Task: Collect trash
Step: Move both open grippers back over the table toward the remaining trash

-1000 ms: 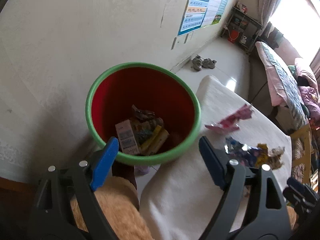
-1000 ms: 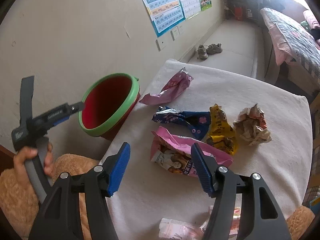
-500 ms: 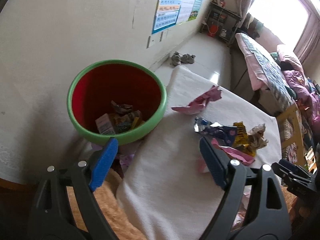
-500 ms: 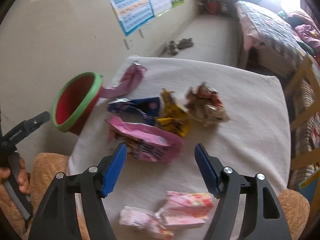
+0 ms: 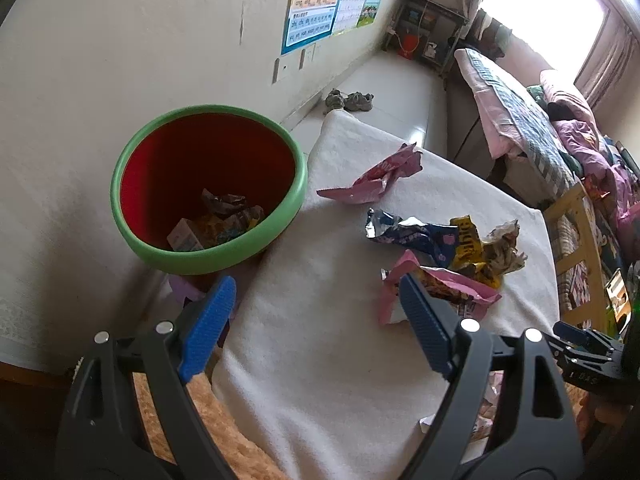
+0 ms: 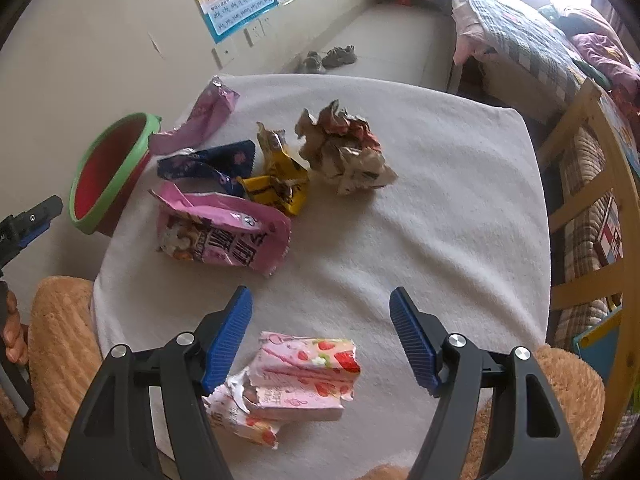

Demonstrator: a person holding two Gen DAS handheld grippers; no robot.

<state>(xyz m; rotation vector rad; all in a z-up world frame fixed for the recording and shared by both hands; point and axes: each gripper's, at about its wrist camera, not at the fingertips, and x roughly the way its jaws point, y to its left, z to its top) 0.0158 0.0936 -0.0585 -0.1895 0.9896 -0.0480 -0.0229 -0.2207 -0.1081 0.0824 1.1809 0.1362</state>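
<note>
A red bin with a green rim (image 5: pixel 208 256) stands by the wall at the table's left edge, with several wrappers (image 5: pixel 216 224) in it. My left gripper (image 5: pixel 316 284) hovers open and empty over the white cloth (image 5: pixel 328 360), between the bin and a big pink snack bag (image 5: pixel 452 292). On the cloth lie a pink wrapper (image 6: pixel 204 120), a dark blue wrapper (image 6: pixel 204 164), a yellow wrapper (image 6: pixel 280 176) and a crumpled paper ball (image 6: pixel 344 152). My right gripper (image 6: pixel 320 296) is open above a torn pink strawberry carton (image 6: pixel 304 376), which lies low between its fingers, untouched.
Fuzzy orange cushions (image 6: pixel 60 340) show beyond the table's near corners. A wooden frame (image 6: pixel 592 200) and a bed (image 6: pixel 520 32) stand to the right. A pair of shoes (image 6: pixel 328 58) lies on the floor behind the table. A hand (image 6: pixel 12 332) holds the left gripper's handle.
The left gripper swung from above the bin rightward over the cloth. The right gripper came back and down from the pink bag to the strawberry carton, its jaws wider.
</note>
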